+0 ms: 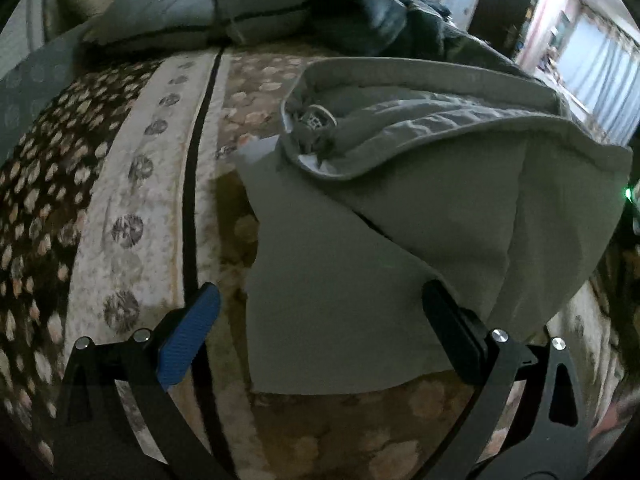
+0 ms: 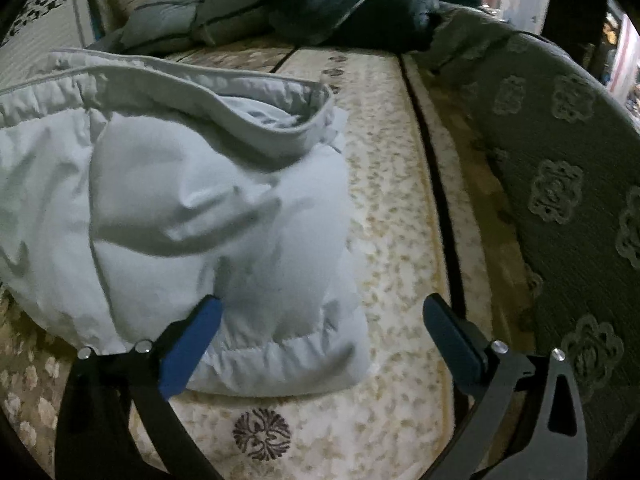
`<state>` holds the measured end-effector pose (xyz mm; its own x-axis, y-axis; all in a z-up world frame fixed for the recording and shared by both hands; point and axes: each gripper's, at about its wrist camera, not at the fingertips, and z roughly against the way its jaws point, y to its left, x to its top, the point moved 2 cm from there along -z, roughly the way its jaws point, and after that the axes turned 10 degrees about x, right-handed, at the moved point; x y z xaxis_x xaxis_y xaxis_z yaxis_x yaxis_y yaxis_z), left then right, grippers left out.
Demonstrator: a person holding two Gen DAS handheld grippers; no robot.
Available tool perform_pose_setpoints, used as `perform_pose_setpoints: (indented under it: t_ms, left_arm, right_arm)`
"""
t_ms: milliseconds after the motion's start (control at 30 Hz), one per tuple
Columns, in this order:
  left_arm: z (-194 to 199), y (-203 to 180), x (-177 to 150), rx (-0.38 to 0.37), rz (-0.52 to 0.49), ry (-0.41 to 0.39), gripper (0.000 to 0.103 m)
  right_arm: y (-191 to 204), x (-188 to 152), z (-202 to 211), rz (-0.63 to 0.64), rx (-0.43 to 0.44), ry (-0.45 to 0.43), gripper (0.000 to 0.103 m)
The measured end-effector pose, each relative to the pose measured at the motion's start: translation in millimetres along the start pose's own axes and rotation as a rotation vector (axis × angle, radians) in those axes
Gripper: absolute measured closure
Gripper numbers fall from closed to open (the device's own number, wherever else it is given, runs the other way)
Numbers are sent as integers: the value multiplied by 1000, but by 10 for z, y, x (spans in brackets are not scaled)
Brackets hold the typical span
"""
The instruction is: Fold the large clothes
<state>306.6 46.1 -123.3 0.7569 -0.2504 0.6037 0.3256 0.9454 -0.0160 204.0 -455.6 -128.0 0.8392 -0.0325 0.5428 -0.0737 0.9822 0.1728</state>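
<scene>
The bed (image 1: 132, 200), covered in a patterned quilt of pale blossoms and dark rosettes, fills both views, and the task's thing, a pale grey padded jacket (image 1: 420, 208), lies on it. In the left wrist view the jacket takes up the centre and right of the frame, with its collar towards the upper centre. In the right wrist view it sits in the left half, with its elastic hem at the lower centre.

The main risk appears to be the jacket's bulk. It is puffy and springy, so any fold laid over may lift or slide open once let go, and a pinch that takes only the top layer would drag the shell and leave the lower panel crooked. A flat grey panel pokes out at the lower centre of the left view and could end up uneven if only one corner is pulled. The dark pile of bedding (image 1: 352, 4) at the upper centre lies close behind the collar and could snag a wide swing.

The left gripper (image 1: 320, 324) has its jaws wide apart, straddling the flat panel, and nothing is clamped. The right gripper (image 2: 322, 336) also stands wide apart, its blue finger just at the hem, gripping nothing.

A small label (image 1: 316, 118) inside the collar carries marks too blurred to read, and no other writing can be made out.
</scene>
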Motion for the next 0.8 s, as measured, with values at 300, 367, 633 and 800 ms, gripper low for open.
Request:
perform_pose_setpoints:
  t_ms: [300, 367, 633, 800]
  left_arm:
    - [-356, -116, 43, 15, 43, 45, 3]
    - [-429, -220, 86, 17, 57, 49, 3]
    - [-645, -370, 182, 8, 57, 77, 3]
    - [-656, -331, 183, -54, 55, 88, 16]
  right_arm:
    - [45, 14, -325, -71, 71, 25, 2]
    - [46, 30, -391, -84, 79, 21, 2]
    - [118, 52, -421, -85, 80, -52, 3]
    - [343, 45, -302, 3, 19, -72, 29]
